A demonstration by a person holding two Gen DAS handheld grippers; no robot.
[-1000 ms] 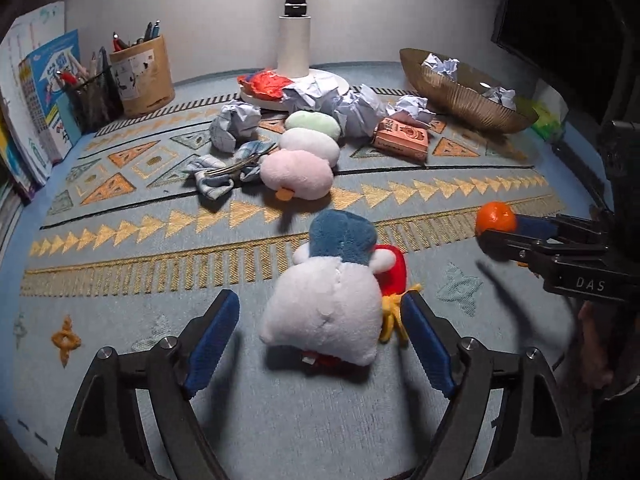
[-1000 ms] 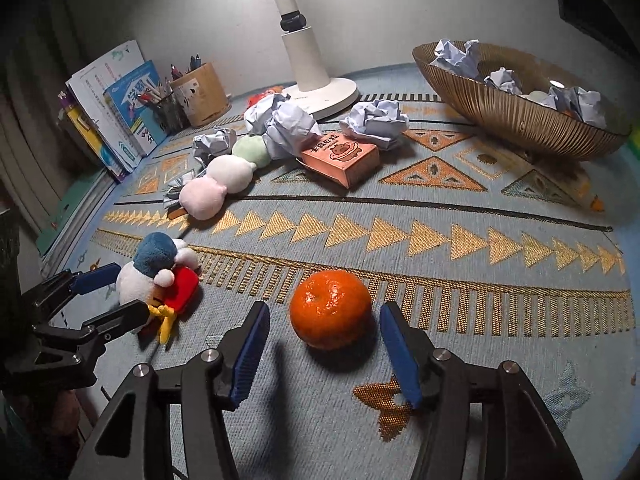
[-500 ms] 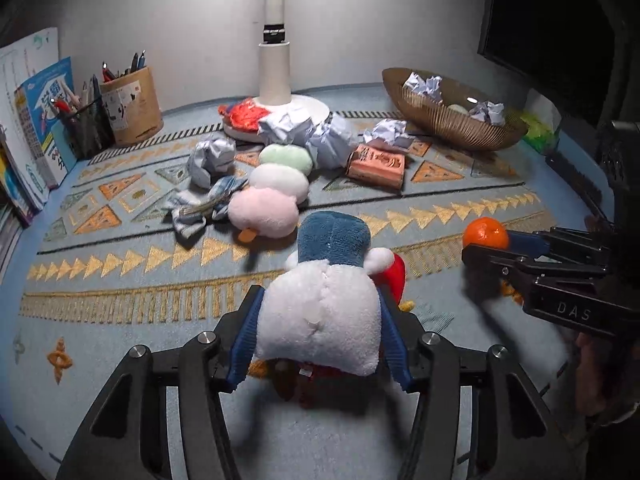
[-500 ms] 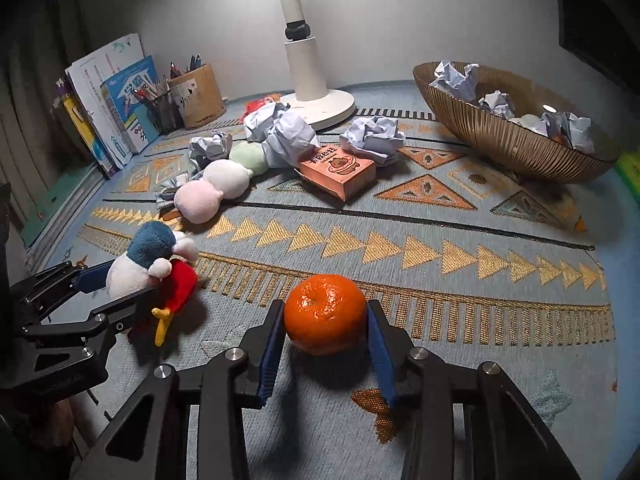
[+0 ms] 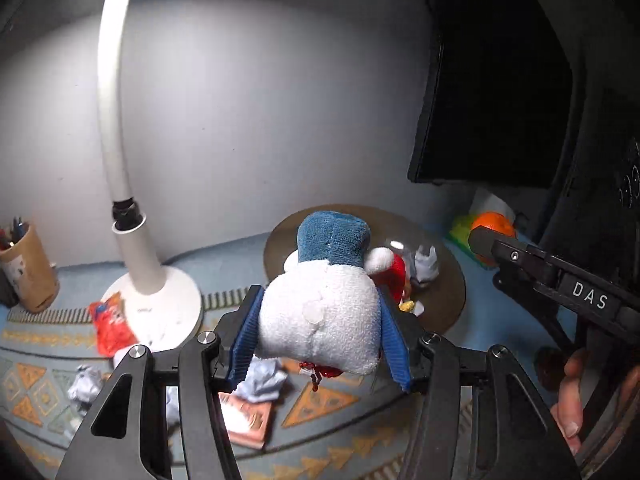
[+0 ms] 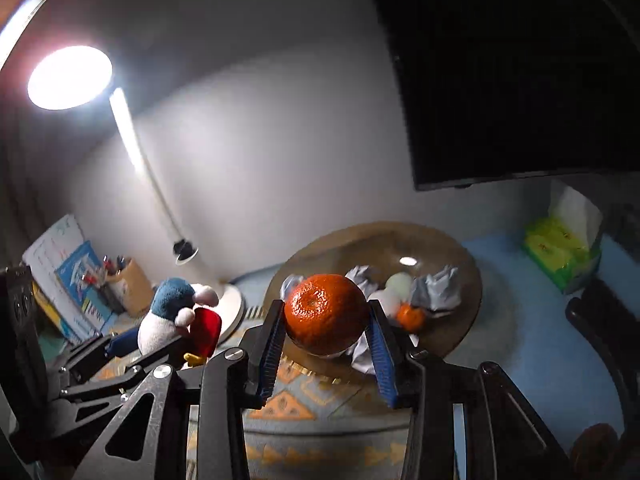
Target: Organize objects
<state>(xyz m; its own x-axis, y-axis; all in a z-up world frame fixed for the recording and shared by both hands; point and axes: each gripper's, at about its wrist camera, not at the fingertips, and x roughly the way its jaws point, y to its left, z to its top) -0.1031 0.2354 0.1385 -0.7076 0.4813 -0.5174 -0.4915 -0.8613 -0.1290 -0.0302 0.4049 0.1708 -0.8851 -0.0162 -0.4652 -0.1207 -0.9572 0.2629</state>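
left gripper (image 5: 320,336): clamped on plush toy (image 5: 320,312), both blue pads pressed into its white body; toy lifted off the mat, blue cap pointing to 12 o'clock
right gripper (image 6: 326,344): clamped on orange (image 6: 325,312), held in the air in front of the bowl
bowl (image 6: 460,312): brown, at 1 o'clock of the orange; holds crumpled paper (image 6: 438,290) and a second small orange (image 6: 410,316)
lamp (image 5: 154,280): white base at 9 o'clock of the toy
pen cup (image 5: 26,268): far 9 o'clock edge
box (image 5: 248,420): on patterned mat (image 5: 320,404), below left gripper
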